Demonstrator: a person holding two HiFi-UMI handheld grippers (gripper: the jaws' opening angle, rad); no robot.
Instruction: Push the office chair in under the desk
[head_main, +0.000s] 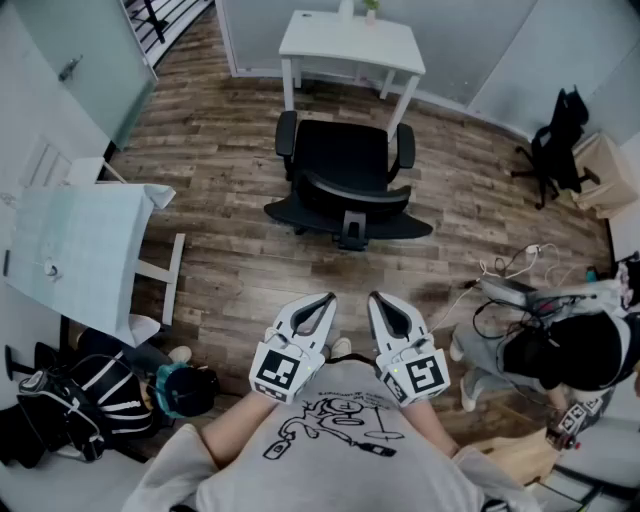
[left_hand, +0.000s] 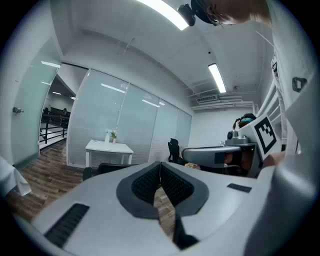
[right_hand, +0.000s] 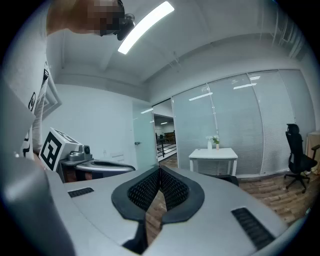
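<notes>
A black office chair (head_main: 345, 178) stands on the wood floor in the head view, its backrest toward me, pulled out in front of a small white desk (head_main: 351, 44). My left gripper (head_main: 327, 300) and right gripper (head_main: 377, 300) are held side by side close to my chest, well short of the chair, both shut with nothing between the jaws. In the left gripper view the white desk (left_hand: 109, 147) shows far off, with the chair (left_hand: 107, 169) just above the closed jaws. The right gripper view shows the same desk (right_hand: 213, 154) ahead, and the chair (right_hand: 229, 178) peeks over the jaw.
A white table (head_main: 75, 250) stands at the left, with a black bag (head_main: 90, 400) below it. A second black chair (head_main: 555, 145) is at the far right. A seated person (head_main: 565, 350) and loose cables (head_main: 505, 275) are at the right. Glass walls close off the room behind the desk.
</notes>
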